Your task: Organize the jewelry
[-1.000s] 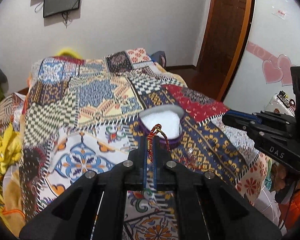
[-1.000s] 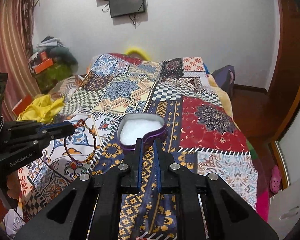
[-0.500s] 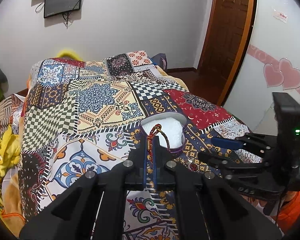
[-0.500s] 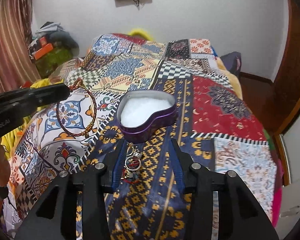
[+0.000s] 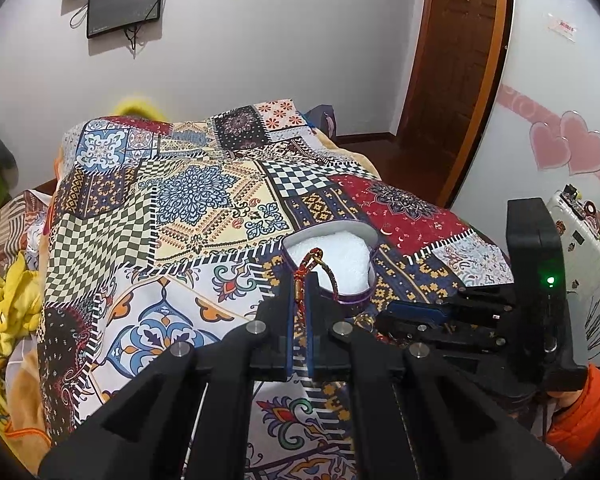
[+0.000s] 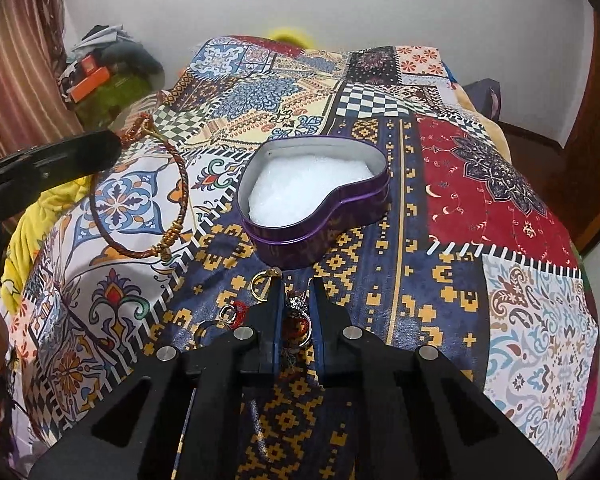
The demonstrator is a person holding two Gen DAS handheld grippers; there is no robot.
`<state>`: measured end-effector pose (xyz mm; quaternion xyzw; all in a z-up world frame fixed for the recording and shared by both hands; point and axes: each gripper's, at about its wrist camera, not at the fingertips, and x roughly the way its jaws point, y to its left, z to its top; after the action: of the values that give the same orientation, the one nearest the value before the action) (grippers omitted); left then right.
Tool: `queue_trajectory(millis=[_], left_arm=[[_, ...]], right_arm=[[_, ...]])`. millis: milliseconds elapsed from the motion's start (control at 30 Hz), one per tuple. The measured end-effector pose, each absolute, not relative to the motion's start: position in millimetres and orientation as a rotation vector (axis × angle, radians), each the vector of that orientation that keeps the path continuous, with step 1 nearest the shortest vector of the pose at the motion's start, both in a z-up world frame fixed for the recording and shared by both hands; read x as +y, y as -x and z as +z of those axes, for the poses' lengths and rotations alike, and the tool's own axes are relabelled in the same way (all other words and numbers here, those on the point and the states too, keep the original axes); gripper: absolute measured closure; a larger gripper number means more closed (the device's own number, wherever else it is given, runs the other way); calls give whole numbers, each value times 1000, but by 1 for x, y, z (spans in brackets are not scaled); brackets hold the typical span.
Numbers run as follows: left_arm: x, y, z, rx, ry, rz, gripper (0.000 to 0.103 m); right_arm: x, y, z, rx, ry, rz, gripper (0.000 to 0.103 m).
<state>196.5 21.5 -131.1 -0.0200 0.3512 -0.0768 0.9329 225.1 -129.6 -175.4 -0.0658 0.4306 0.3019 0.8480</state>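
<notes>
Two claws work at once. The left claw (image 5: 300, 300) has its fingers pressed together on the clasp end of a red and gold cord bracelet (image 6: 140, 196), which hangs free as a loop above the bed, at about 9 o'clock from the tin. The right claw (image 6: 296, 312) is low over the bedspread with its fingers only part closed around a small heap of rings and charms (image 6: 296, 316); I cannot tell if they already grip it. A gold ring (image 6: 262, 286) and one more small ring with a red piece (image 6: 232, 312) lie loose at 10 o'clock from this claw.

I judge that the step in hand is gathering: the bracelet is lifted and the small pieces are about to be picked. The next move calls for a firm closing on the heap, then a short carry toward 12 o'clock to the open purple heart-shaped tin (image 6: 316, 216), which holds white padding.

Everything lies on a bed with a patchwork bedspread (image 6: 480, 200), soft and uneven. Beyond it are a pale wall, a mounted screen (image 5: 124, 8), a brown door (image 5: 460, 60) at 1 o'clock and yellow cloth (image 5: 4, 312) at 9 o'clock.
</notes>
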Motion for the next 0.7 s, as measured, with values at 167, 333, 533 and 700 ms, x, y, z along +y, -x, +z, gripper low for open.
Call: queue_trajectory(millis=[167,333,533,700], left_arm=[[20,-199,-125,702,50,-163,100],[18,-207,-118,688,62,-178,100],[13,-222,-116,690,80,-202,100],[9,-239,-121,706,72,-208,100]], right_arm=[[-136,-224,-163,875,112,628,93],[-146,-224,-143,825,82,613,93],[-152,-234,-120,765,41,600,93],[-151,-245,-114,739,20,601,92]])
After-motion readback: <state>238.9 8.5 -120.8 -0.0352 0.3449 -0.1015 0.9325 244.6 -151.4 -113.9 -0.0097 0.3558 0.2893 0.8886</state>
